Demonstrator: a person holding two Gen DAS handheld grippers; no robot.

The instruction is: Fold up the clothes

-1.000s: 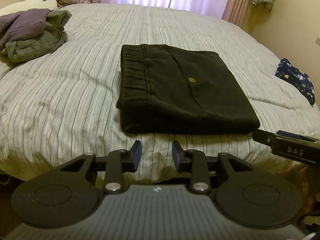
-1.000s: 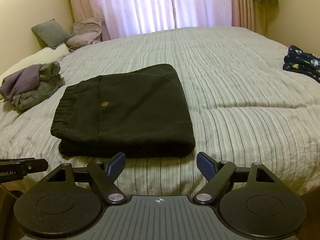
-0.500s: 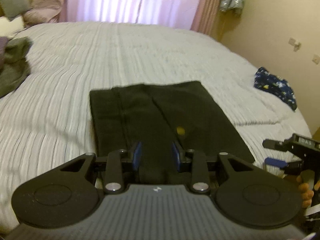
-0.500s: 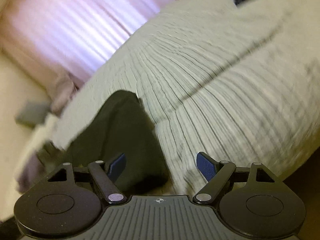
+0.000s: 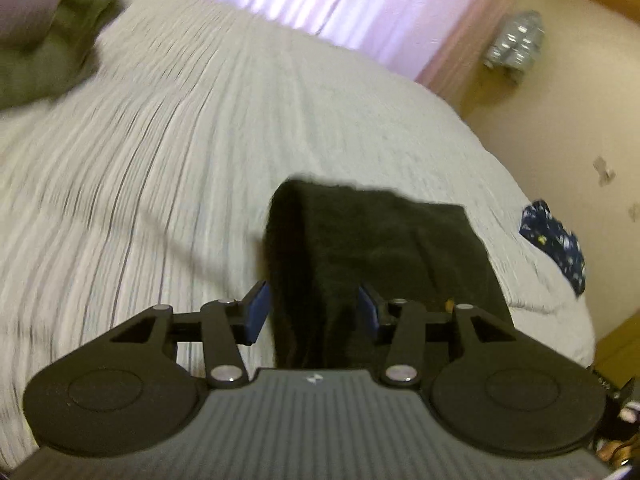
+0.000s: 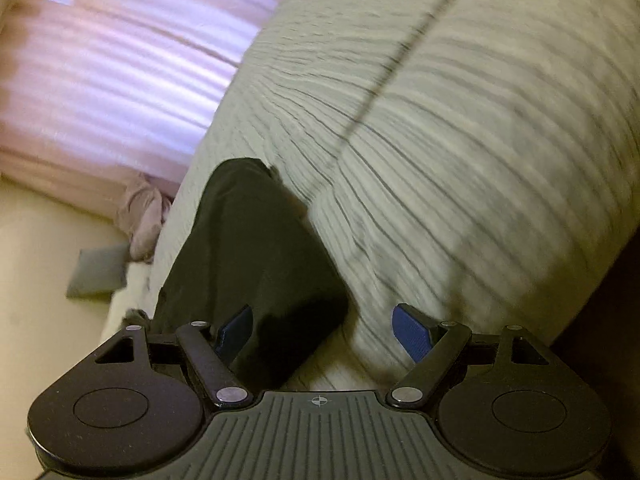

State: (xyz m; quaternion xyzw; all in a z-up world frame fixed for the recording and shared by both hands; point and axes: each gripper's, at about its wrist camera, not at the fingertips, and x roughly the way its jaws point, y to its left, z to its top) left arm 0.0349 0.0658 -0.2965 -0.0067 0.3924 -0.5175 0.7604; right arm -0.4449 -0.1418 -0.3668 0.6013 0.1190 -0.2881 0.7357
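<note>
folded black garment point(image 5: 372, 248) runs lengthwise away from left gripper point(image 5: 311, 312).

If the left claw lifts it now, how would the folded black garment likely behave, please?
The black garment will probably sag, since its thick folded edge already bulges between the left claw pads. The stacked layers look soft and may slide open. It seems fairly heavy, denting the striped duvet.

A wide bed point(image 5: 200, 140) under a pale striped cover point(image 6: 480, 160) fills most of both views. At 12 o'clock in the left view, pink curtains point(image 5: 340, 4) glow with daylight from the window behind. The cream wall point(image 5: 560, 128) runs from 1 to 3 o'clock. A grey cushion point(image 6: 100, 274) sits at 9 o'clock in the right view.
</note>
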